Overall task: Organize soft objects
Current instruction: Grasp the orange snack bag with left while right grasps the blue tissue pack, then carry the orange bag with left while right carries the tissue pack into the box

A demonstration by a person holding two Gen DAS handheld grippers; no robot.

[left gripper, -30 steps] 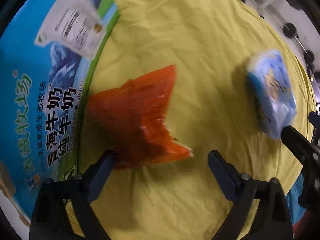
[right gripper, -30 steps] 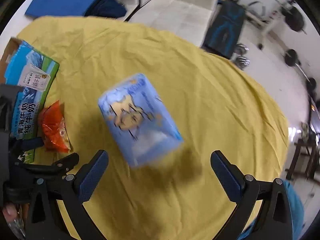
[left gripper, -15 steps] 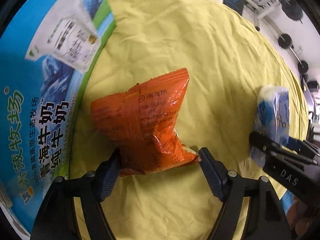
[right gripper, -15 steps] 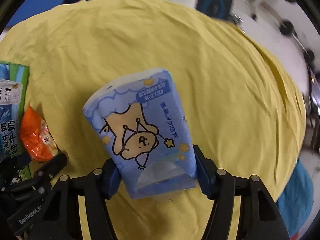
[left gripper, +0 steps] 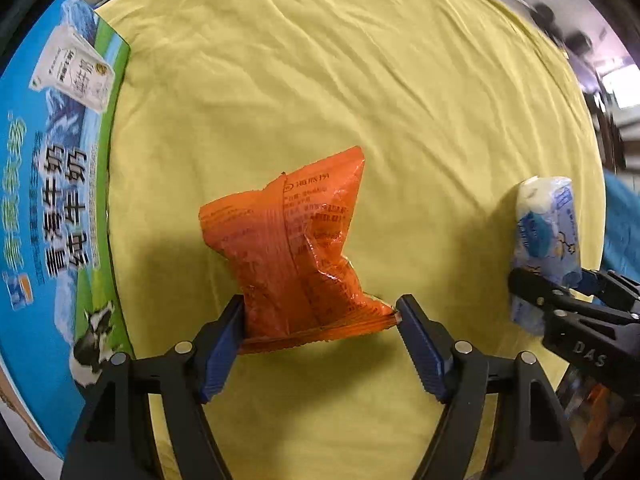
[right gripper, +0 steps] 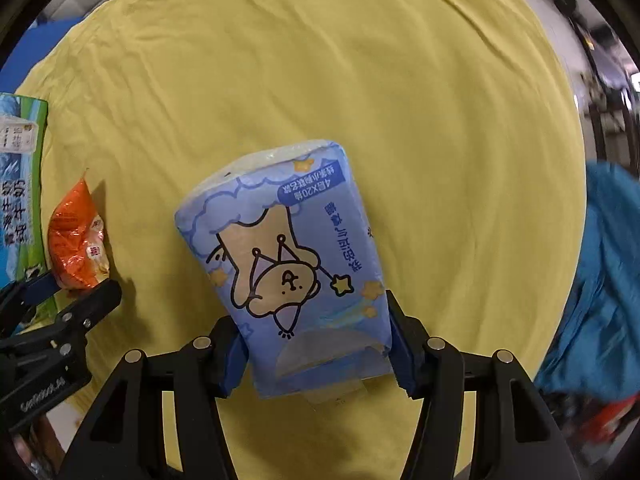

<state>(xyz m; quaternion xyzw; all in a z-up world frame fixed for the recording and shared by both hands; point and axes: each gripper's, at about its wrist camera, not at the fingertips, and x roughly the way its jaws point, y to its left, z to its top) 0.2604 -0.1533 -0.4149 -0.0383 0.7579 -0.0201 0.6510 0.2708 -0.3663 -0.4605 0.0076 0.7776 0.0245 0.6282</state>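
My left gripper [left gripper: 320,320] is shut on the near end of an orange snack bag [left gripper: 292,256], which stands out over the yellow cloth [left gripper: 360,80]. My right gripper [right gripper: 316,340] is shut on a blue tissue pack [right gripper: 288,260] with a cartoon bear print. In the left wrist view the tissue pack [left gripper: 546,224] shows at the far right in the right gripper's fingers [left gripper: 560,300]. In the right wrist view the orange bag [right gripper: 76,244] shows at the far left in the left gripper's fingers [right gripper: 92,300].
A blue and green milk carton box [left gripper: 52,200] lies along the left edge of the cloth, close to the orange bag; it also shows in the right wrist view [right gripper: 20,168]. A teal fabric heap [right gripper: 600,280] lies off the right edge of the cloth.
Both grippers went from open to closed, the left on the orange bag and the right on the tissue pack. Both objects now look lifted and the views have pulled back.
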